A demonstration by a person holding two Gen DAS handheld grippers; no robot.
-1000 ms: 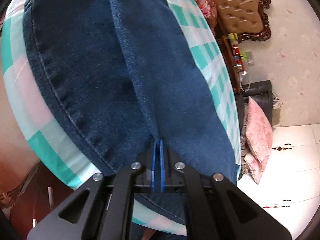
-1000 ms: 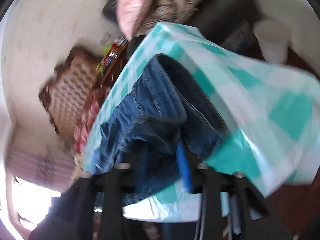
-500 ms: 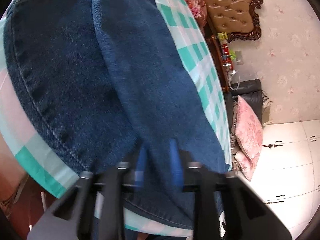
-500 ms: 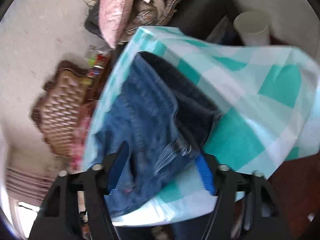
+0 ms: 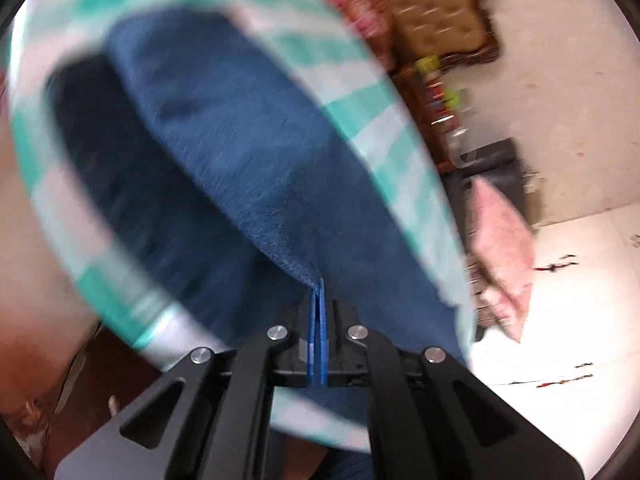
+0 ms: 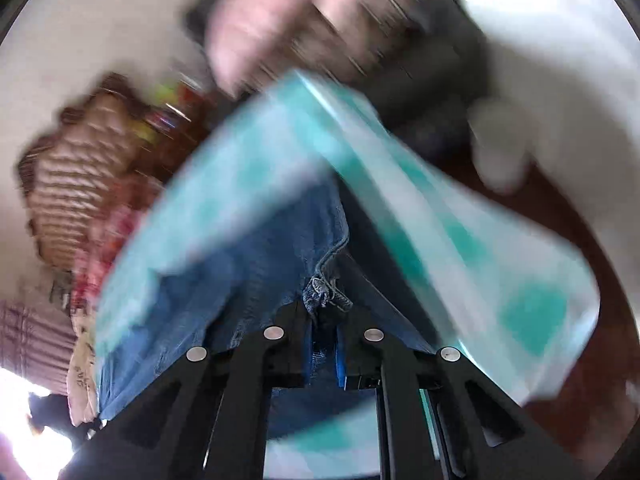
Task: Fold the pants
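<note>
Dark blue jeans [image 5: 248, 168] lie on a table covered with a teal and white checked cloth [image 5: 384, 148]. My left gripper [image 5: 318, 292] is shut on a fold edge of the jeans and lifts it off the layer below. In the right wrist view the jeans [image 6: 256, 272] fill the middle. My right gripper [image 6: 324, 312] is shut on a bunched seam of the jeans [image 6: 326, 294]. Both views are motion-blurred.
The checked cloth [image 6: 460, 240] hangs over the table edge. A brown tufted sofa [image 5: 440, 8] and a pink pillow [image 5: 500, 248] on a dark chair stand beyond the table. A white cup [image 6: 500, 148] is at the right.
Both grippers opened half a second ago and have now shut again on the jeans. The left one is lifting a fold edge; both views have swung.
</note>
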